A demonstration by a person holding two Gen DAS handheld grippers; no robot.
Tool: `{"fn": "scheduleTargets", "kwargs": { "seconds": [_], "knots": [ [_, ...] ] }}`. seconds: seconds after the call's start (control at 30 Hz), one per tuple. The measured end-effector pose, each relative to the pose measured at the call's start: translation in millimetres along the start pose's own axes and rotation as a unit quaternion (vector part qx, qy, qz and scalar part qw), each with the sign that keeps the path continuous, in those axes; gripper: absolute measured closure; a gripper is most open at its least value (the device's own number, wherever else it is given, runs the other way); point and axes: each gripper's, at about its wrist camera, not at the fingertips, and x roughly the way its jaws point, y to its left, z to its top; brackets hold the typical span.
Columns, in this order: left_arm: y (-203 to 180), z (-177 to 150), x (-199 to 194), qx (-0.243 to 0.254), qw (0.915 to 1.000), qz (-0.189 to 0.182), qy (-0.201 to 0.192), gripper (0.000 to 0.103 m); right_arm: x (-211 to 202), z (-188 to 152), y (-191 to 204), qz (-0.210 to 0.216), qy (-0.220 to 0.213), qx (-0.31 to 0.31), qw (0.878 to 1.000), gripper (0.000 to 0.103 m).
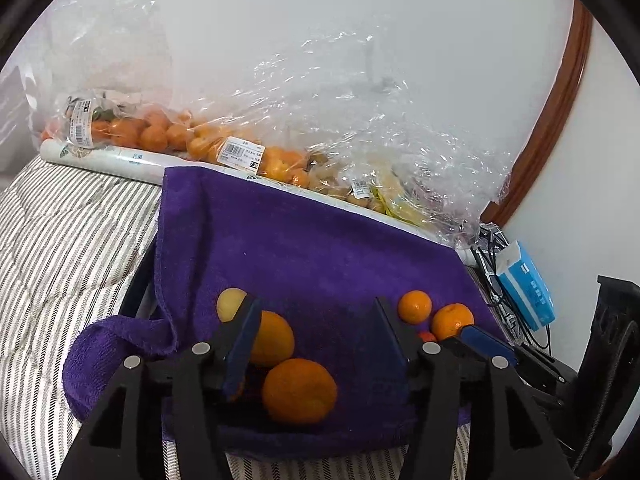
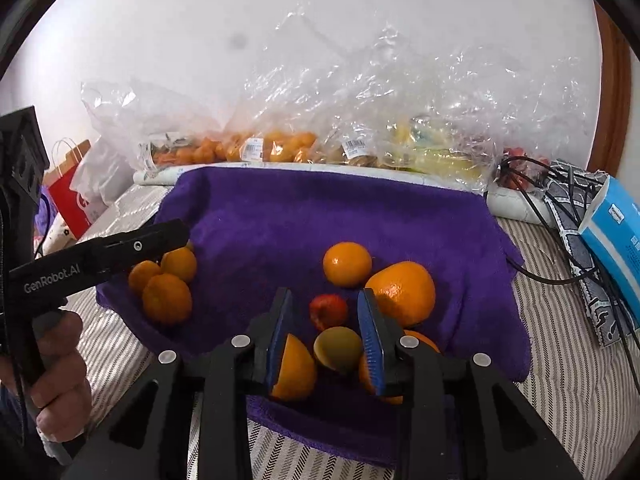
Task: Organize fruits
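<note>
Oranges (image 2: 400, 294) sit grouped on the purple towel (image 1: 320, 248); bagged fruit (image 2: 280, 146) remains unsorted. Left tongs (image 1: 316, 320) and right tongs (image 2: 326, 320) both gape, released, grasping nothing.

Bare purple towel (image 1: 304, 240) lies open at twelve o'clock ahead of the left gripper (image 1: 316, 312). Plastic fruit bags (image 1: 360, 152) wall off the far edge. Oranges (image 2: 400, 292) crowd the right gripper (image 2: 324, 308) at one o'clock; tissue box (image 2: 616, 232) and cables (image 2: 560, 216) block three o'clock.
</note>
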Motion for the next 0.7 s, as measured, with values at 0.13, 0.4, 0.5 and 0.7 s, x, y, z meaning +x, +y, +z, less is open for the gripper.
{"fn": "scheduleTargets", "kwargs": {
  "seconds": [0.13, 0.4, 0.5, 0.7],
  "knots": [
    [-1.2, 0.1, 0.0, 0.003, 1.0, 0.006, -0.003, 0.044, -2.9, 2.0, -3.0, -0.002, -0.008, 0.009, 1.0, 0.066],
    [-2.3, -0.1, 0.5, 0.003, 0.9999, 0.011, -0.002, 0.04, -9.3, 3.6, -7.3, -0.007, -0.024, 0.021, 0.999, 0.061],
    [-3.1, 0.4, 0.4, 0.009, 0.9998, 0.02, 0.0, 0.04, -12.4, 4.7, -8.4, -0.01, -0.03, 0.022, 0.999, 0.055],
    [-7.9, 7.2, -9.9, 0.026, 0.9985, 0.049, -0.005, 0.04, -21.7, 10.0, -9.0, -0.028, -0.043, 0.028, 0.998, 0.044]
  ]
}}
